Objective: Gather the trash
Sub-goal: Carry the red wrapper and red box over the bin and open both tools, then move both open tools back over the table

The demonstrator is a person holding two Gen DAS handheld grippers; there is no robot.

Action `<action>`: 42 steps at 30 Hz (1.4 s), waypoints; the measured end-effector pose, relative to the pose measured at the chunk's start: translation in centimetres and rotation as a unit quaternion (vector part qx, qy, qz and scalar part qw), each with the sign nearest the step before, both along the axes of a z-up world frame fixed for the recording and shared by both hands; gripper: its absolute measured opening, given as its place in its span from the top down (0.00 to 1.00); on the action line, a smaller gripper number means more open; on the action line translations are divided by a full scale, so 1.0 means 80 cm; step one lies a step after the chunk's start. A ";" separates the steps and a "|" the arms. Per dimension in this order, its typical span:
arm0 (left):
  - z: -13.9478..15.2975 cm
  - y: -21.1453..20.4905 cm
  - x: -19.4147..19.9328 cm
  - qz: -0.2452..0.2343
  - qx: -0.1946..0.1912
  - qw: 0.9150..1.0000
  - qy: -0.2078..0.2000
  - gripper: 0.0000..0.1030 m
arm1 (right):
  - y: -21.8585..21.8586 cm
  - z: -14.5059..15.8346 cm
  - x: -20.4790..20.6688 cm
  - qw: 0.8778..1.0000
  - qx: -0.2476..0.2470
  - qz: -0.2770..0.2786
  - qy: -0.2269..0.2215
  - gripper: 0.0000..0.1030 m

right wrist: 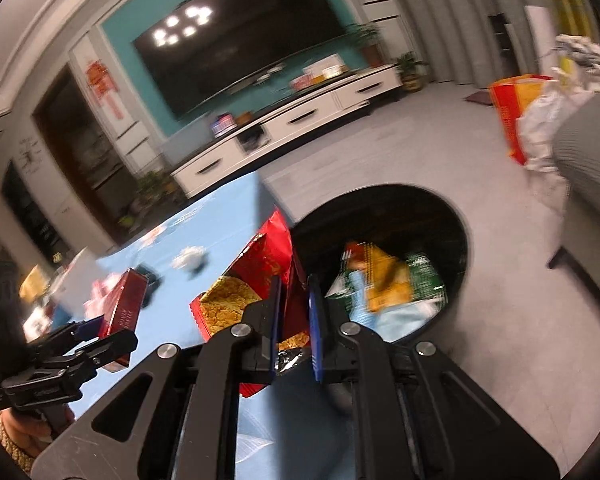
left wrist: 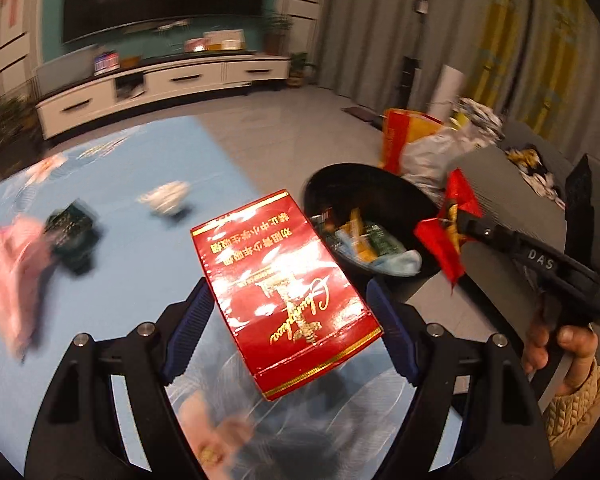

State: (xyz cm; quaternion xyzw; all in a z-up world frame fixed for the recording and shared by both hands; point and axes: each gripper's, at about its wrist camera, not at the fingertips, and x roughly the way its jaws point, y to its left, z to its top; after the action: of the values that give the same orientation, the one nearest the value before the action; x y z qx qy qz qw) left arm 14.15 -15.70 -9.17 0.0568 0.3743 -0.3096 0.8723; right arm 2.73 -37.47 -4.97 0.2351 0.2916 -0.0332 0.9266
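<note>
While tools grip trash, bin [right wrist: 458, 236] rim stands clear.

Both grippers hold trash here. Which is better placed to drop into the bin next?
Probably the right gripper: its snack wrapper already sits at the rim of the bin. The left gripper holds the red box over the blue table.
</note>
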 end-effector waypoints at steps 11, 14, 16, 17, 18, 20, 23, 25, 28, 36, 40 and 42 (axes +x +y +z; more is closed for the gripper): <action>-0.028 -0.121 0.044 -0.089 0.015 0.996 -0.005 0.24 | -0.055 -0.031 0.034 0.998 -0.025 -0.054 0.019 0.87; -0.044 -0.140 0.056 -0.098 0.036 0.994 0.000 0.23 | -0.061 -0.041 0.051 0.998 -0.023 -0.054 0.028 0.84; -0.052 -0.150 0.062 -0.105 0.039 0.994 0.010 0.22 | -0.065 -0.048 0.058 0.997 -0.021 -0.060 0.035 0.78; -0.055 -0.153 0.065 -0.105 0.040 0.994 0.011 0.19 | -0.067 -0.050 0.059 0.997 -0.022 -0.063 0.037 0.76; -0.056 -0.157 0.066 -0.106 0.038 0.994 0.012 0.11 | -0.068 -0.052 0.059 0.997 -0.021 -0.065 0.040 0.71; -0.057 -0.158 0.066 -0.104 0.032 0.994 0.013 0.08 | -0.071 -0.056 0.056 0.997 -0.013 -0.069 0.040 0.65; -0.059 -0.150 0.064 -0.098 0.029 0.995 0.019 0.08 | -0.070 -0.055 0.045 0.997 -0.008 -0.070 0.039 0.63; -0.057 -0.139 0.059 -0.094 0.024 0.995 0.022 0.08 | -0.067 -0.054 0.037 0.997 -0.005 -0.066 0.038 0.62; -0.050 -0.115 0.044 -0.077 0.014 0.997 0.024 0.05 | -0.056 -0.050 0.021 0.997 0.001 -0.057 0.043 0.60; -0.042 0.007 0.005 0.039 0.051 0.997 0.038 0.03 | 0.015 -0.028 0.012 0.998 0.009 0.017 0.055 0.58; -0.036 0.077 -0.008 0.100 0.051 0.993 0.041 0.03 | 0.067 -0.017 0.025 0.996 0.000 0.069 0.060 0.56; -0.031 0.110 -0.017 0.121 0.037 0.991 0.042 0.03 | 0.095 -0.010 0.031 0.994 -0.001 0.092 0.061 0.56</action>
State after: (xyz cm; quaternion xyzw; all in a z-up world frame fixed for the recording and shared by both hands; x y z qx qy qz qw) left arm 12.77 -6.94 -11.62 0.0300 0.4256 -0.1898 0.8843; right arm 5.23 -29.87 -5.76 0.2042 0.3681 0.0379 0.9063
